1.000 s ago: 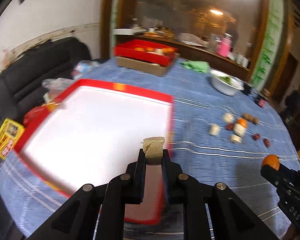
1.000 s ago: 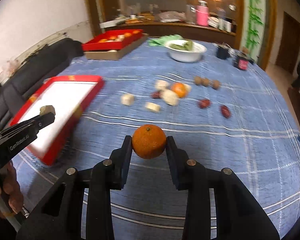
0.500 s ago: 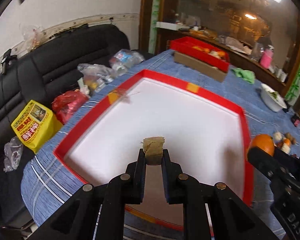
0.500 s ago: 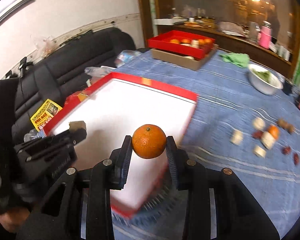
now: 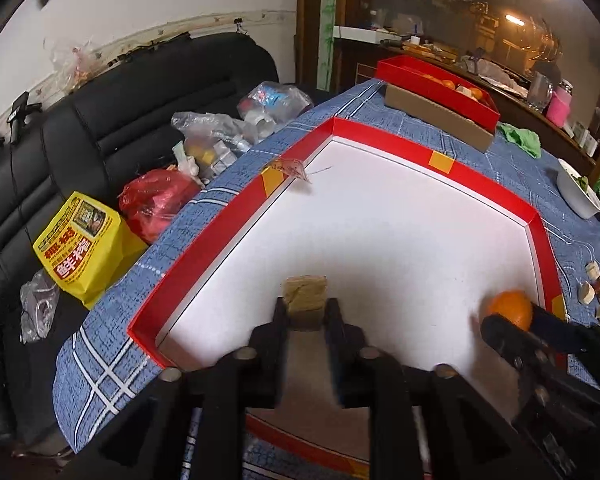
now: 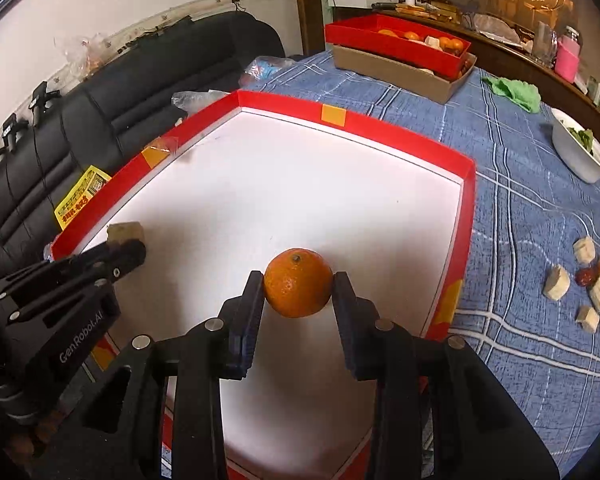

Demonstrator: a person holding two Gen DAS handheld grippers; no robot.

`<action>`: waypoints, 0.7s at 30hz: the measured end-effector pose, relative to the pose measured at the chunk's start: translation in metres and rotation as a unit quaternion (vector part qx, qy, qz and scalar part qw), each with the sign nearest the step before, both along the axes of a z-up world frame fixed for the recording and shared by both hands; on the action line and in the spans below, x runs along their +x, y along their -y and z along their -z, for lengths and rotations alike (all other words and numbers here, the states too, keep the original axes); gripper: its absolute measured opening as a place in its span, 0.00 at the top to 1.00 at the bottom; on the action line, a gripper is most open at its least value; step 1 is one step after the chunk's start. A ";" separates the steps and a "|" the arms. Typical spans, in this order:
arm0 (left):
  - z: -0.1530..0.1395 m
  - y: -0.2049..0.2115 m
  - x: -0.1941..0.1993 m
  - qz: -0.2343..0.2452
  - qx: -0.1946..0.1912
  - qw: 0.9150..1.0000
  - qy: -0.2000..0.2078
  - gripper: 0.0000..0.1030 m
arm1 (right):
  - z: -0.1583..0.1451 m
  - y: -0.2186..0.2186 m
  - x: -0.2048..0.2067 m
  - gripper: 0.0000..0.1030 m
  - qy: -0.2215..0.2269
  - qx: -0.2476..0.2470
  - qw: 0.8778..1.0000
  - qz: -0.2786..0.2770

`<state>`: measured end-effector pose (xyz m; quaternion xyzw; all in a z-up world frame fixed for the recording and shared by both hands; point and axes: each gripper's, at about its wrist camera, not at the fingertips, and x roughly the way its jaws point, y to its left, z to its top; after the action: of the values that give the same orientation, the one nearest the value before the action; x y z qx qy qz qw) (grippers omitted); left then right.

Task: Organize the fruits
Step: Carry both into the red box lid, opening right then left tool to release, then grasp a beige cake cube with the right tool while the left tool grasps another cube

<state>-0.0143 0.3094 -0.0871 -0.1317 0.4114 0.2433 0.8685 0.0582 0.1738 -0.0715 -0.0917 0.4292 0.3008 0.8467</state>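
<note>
Orange (image 6: 298,288) pinched in right hand-held gripper (image 6: 299,290) w/ tan fruit chunk (image 5: 305,294) clamped in left hand-held gripper (image 5: 305,312) at its 9 o'clock, both over red-rimmed tray (image 6: 466,216), apparently for set-down, loose pieces (image 6: 580,284) at 3 o'clock on counter (image 6: 520,208).

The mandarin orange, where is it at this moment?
The mandarin orange is clamped in the right tongs, above the white floor of the red tray, near its right wall.
</note>
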 end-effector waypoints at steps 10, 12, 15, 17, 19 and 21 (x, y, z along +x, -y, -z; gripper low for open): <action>-0.003 0.000 -0.004 0.006 0.035 0.999 0.020 0.39 | -0.018 0.066 -0.039 0.06 0.036 0.064 0.995 0.062; -0.003 -0.005 -0.003 0.003 0.032 0.999 0.023 0.39 | -0.016 0.085 -0.045 0.06 0.031 0.079 0.992 0.095; -0.002 -0.012 0.000 -0.002 0.031 0.999 0.021 0.39 | -0.005 0.097 -0.048 0.06 -0.009 0.091 0.989 0.118; -0.001 -0.014 0.002 0.001 0.032 0.999 0.016 0.39 | 0.005 0.092 -0.051 0.06 -0.042 0.099 0.989 0.101; -0.001 -0.018 0.002 -0.001 0.036 0.999 0.013 0.39 | 0.011 0.083 -0.060 0.07 -0.061 0.109 0.989 0.078; -0.002 -0.021 0.001 0.001 0.032 0.999 0.015 0.39 | 0.014 0.068 -0.072 0.07 -0.072 0.118 0.989 0.051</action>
<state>-0.0133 0.3304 -0.0849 -0.1069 0.3901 0.2540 0.8786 -0.0140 0.1060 -0.0856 0.0526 0.4547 0.3112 0.8328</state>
